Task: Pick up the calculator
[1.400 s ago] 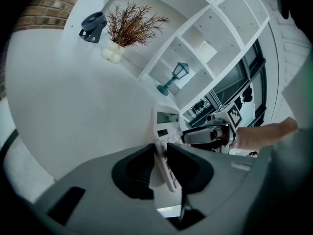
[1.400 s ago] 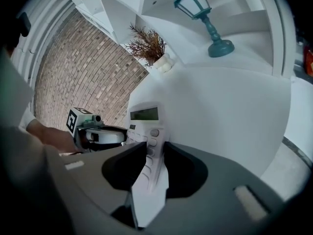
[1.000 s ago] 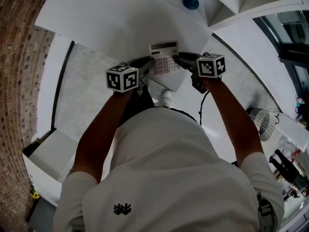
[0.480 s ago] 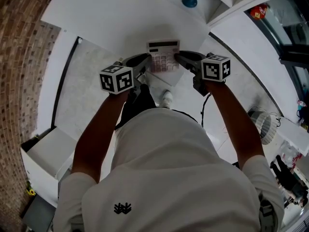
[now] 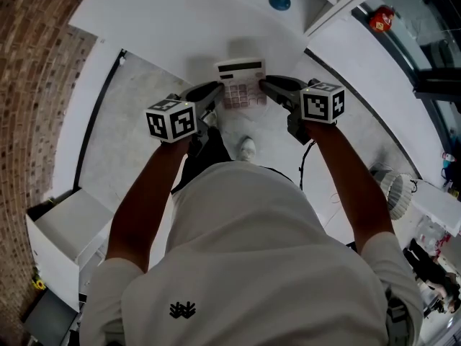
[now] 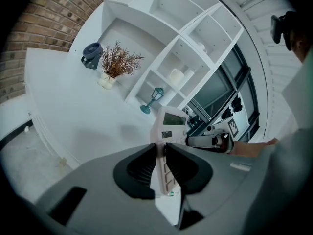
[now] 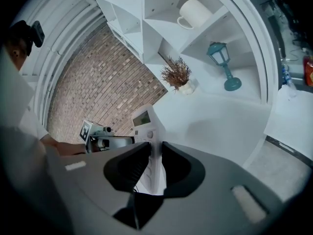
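Left gripper point(image 5: 214, 90) clamped on calculator point(image 5: 241, 78) edge; right gripper point(image 5: 268, 85), jaws just closed further, clamped opposite. Lift judged under way; level raising called for.

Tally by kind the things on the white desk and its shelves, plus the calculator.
calculator: 1
lantern: 1
potted plant: 1
mug: 1
dark grey object, kind unclear: 1
Total: 5
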The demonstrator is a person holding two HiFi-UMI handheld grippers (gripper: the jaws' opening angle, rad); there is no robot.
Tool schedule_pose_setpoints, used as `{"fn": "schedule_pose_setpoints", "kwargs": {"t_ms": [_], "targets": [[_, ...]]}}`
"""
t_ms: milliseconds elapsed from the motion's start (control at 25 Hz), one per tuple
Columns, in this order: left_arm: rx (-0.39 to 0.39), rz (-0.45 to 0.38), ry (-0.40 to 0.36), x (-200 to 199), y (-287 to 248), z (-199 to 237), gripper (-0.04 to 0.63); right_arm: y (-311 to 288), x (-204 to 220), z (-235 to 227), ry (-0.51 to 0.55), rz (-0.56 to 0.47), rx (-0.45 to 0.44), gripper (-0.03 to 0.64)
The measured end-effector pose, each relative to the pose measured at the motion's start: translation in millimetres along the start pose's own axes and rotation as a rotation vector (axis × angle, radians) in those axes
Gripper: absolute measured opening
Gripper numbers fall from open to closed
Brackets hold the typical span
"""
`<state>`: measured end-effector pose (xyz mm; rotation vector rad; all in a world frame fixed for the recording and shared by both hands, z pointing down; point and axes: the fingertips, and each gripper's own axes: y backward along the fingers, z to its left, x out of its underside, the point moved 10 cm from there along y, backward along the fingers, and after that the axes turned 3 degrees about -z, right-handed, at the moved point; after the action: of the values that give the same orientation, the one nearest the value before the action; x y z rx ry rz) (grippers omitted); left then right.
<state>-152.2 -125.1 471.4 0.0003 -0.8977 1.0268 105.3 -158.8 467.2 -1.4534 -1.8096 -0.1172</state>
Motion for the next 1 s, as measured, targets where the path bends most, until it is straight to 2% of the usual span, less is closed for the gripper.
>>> {"fn": "schedule_pose_setpoints", "kwargs": {"t_ms": [1000], "targets": [[0.011, -0.064, -0.028, 7.9, 28.1, -42.6, 0.067, 34.4, 5.3, 38.2, 0.044, -0.055, -0.033, 0.095]]}}
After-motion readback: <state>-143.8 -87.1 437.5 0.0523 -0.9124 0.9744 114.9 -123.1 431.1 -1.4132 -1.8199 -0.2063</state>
